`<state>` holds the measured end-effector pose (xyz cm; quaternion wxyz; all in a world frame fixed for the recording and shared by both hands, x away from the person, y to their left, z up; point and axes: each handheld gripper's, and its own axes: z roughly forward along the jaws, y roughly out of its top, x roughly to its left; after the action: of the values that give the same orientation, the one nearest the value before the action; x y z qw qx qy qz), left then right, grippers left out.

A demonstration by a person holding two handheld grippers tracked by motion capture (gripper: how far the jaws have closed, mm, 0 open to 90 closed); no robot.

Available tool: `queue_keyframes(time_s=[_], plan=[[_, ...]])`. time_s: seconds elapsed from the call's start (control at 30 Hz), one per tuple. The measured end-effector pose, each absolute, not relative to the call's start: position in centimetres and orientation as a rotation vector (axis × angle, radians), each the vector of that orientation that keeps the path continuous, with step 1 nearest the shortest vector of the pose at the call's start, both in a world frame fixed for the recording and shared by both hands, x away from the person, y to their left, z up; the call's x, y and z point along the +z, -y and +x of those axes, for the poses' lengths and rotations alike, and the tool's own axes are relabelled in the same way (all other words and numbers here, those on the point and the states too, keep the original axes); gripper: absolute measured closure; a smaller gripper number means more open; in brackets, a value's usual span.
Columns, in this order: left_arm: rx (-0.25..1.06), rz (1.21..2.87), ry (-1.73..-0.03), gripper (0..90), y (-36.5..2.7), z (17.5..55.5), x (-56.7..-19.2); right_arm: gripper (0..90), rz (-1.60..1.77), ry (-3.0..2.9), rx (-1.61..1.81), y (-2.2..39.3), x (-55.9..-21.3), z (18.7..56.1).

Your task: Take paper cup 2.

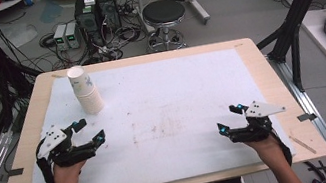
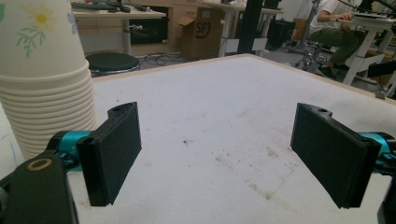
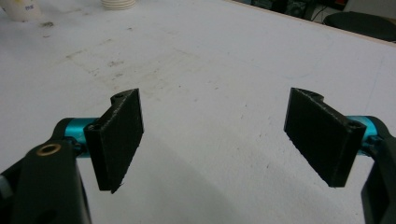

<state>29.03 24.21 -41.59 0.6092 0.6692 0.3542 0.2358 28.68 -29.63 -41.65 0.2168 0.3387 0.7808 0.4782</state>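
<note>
The stack of paper cups [image 1: 85,91] stands upside down at the far left of the surface [image 1: 176,89], on the white sheet that covers most of the wooden top. The cups are nested tightly, their rims forming a ribbed band near the bottom, and the outermost one carries a small flower print, seen close in the left gripper view [image 2: 44,70]. Nothing has been lifted off it yet, and no single cup stands apart on the sheet in the high view.

The left gripper [image 1: 88,131] is the nearer of the two, resting just short of the stack on the person's side, its fingers [image 2: 112,154] spread wide and holding nothing. In its own view the stack sits off to the left of the gap rather than between the fingers, so the approach is not lined up. The right gripper [image 1: 230,118] lies well apart at the near right of the surface, its fingers [image 3: 119,137] likewise wide apart and empty over bare sheet. At the top left of its view there are pale shapes [image 3: 116,3], probably the foot of the stack, though too cropped to be sure.

By my reading the work is at its very start: reaching, grasping and separating a cup all remain.
</note>
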Motion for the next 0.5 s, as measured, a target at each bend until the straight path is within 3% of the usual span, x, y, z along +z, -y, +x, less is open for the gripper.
queue_keyframes(time_s=[0.5], plan=[[0.622,1.579,-0.852,16.4,-24.2,32.4,-36.4,20.3,0.922,-2.169,1.341,29.4,-41.5,28.8]])
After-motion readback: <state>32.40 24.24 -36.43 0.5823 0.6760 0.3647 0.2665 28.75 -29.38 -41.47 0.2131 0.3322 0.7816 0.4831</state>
